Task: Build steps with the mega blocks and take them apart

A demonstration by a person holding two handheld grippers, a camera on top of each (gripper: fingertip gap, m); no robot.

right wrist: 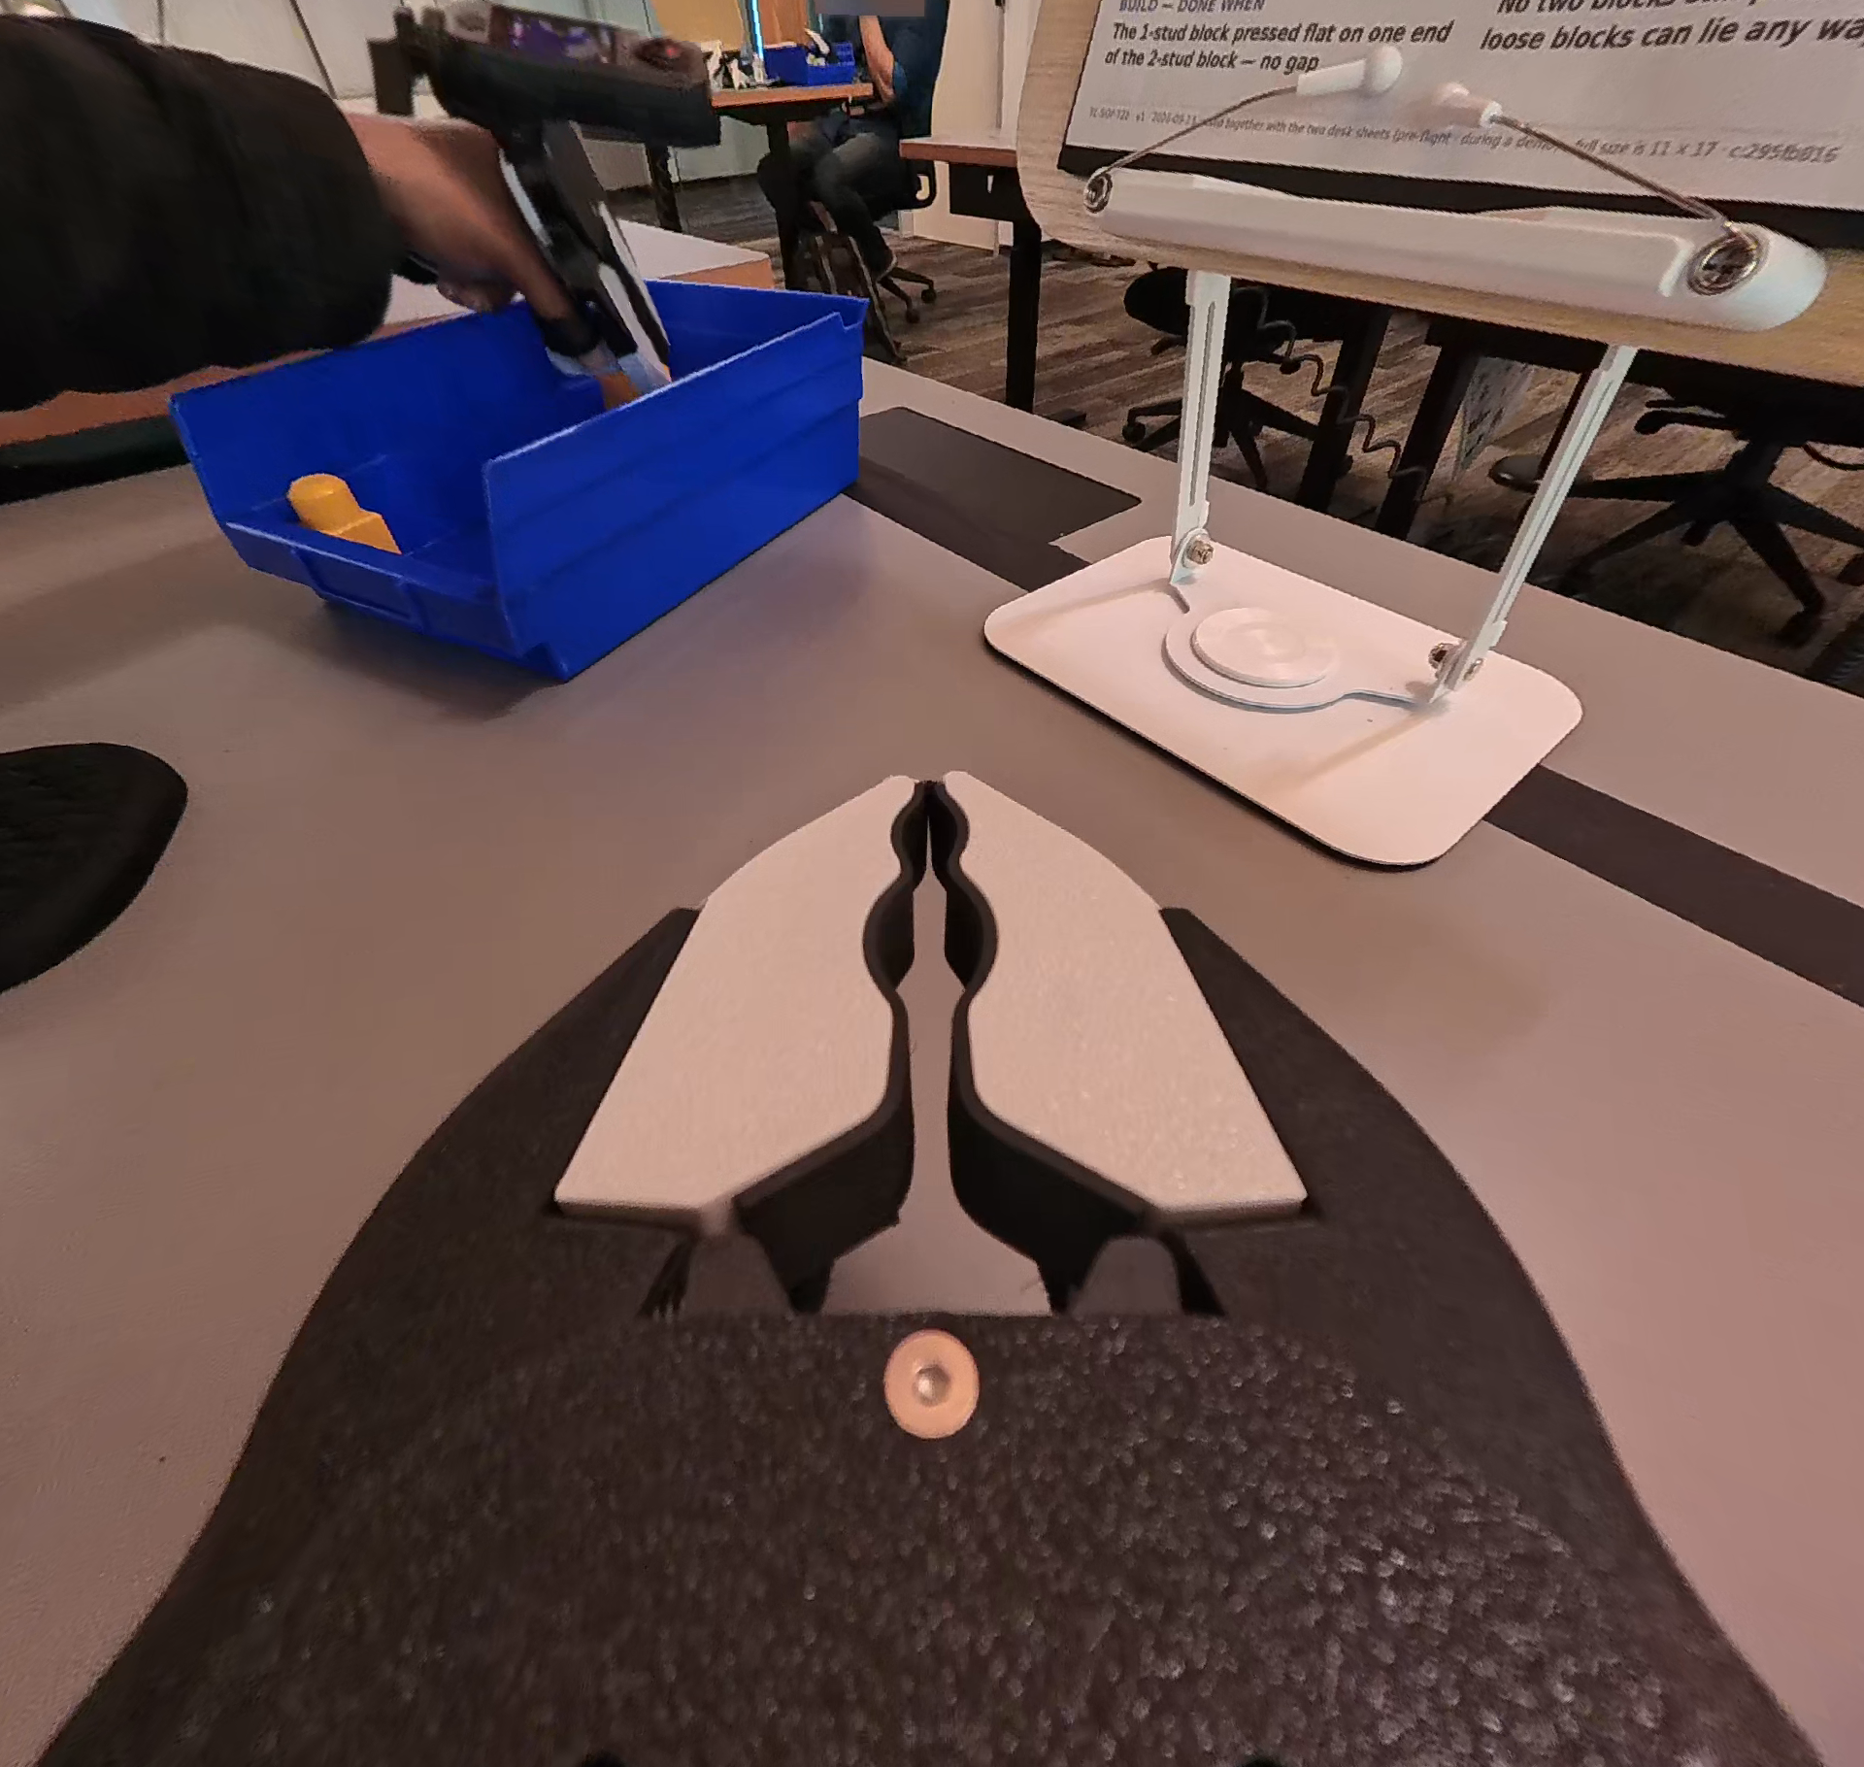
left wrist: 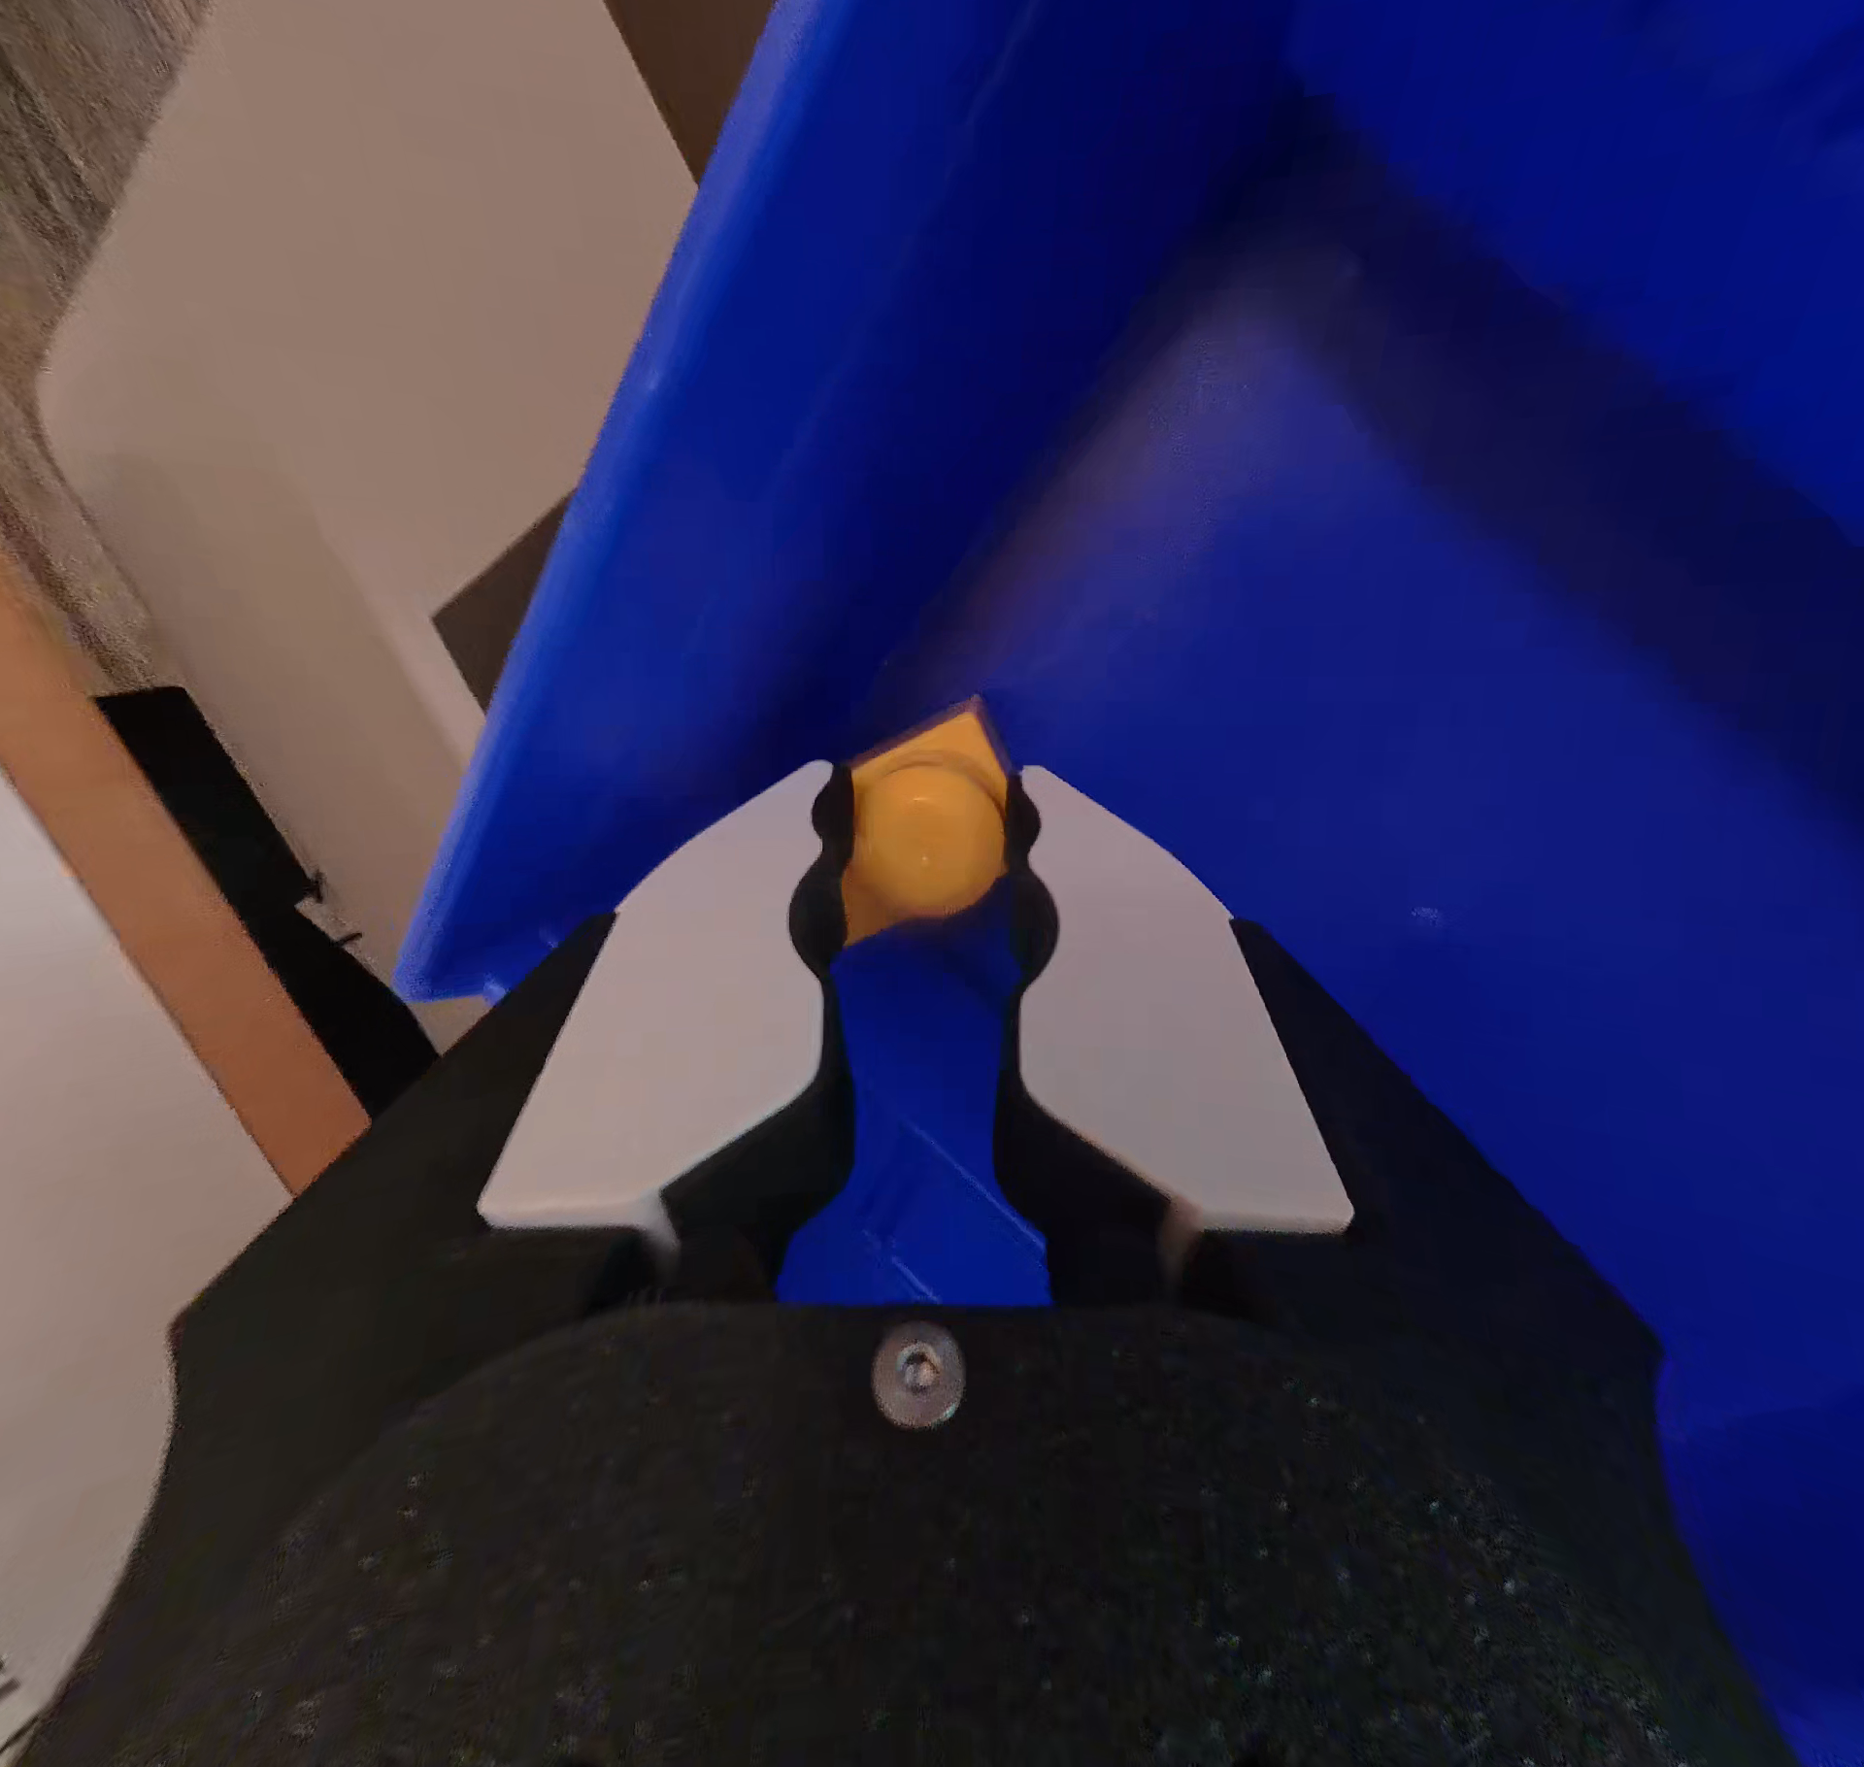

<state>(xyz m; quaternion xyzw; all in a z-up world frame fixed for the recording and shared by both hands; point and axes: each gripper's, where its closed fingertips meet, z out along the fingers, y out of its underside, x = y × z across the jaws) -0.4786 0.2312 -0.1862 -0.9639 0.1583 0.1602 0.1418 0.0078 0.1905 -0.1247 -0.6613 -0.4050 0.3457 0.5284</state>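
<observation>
My left gripper [left wrist: 923,836] is inside the blue bin [left wrist: 1311,559], shut on a yellow one-stud block [left wrist: 923,851]; its stud faces the camera. In the right wrist view the left gripper [right wrist: 615,377] reaches down into the far part of the blue bin [right wrist: 646,528], with a bit of orange-yellow block [right wrist: 617,389] at its tips. A second yellow block [right wrist: 338,513] lies in the bin's near left part. My right gripper [right wrist: 928,796] is shut and empty, low over the grey table [right wrist: 504,861], apart from the bin.
A white stand [right wrist: 1281,700] holding an instruction sheet [right wrist: 1463,34] sits at the right on the table. A black pad [right wrist: 71,841] lies at the left edge. A dark strip [right wrist: 988,498] runs across the table behind. A person's sleeve [right wrist: 171,206] holds the left gripper. Chairs and desks stand beyond. Tip to tip, the grippers are about 50 cm apart.
</observation>
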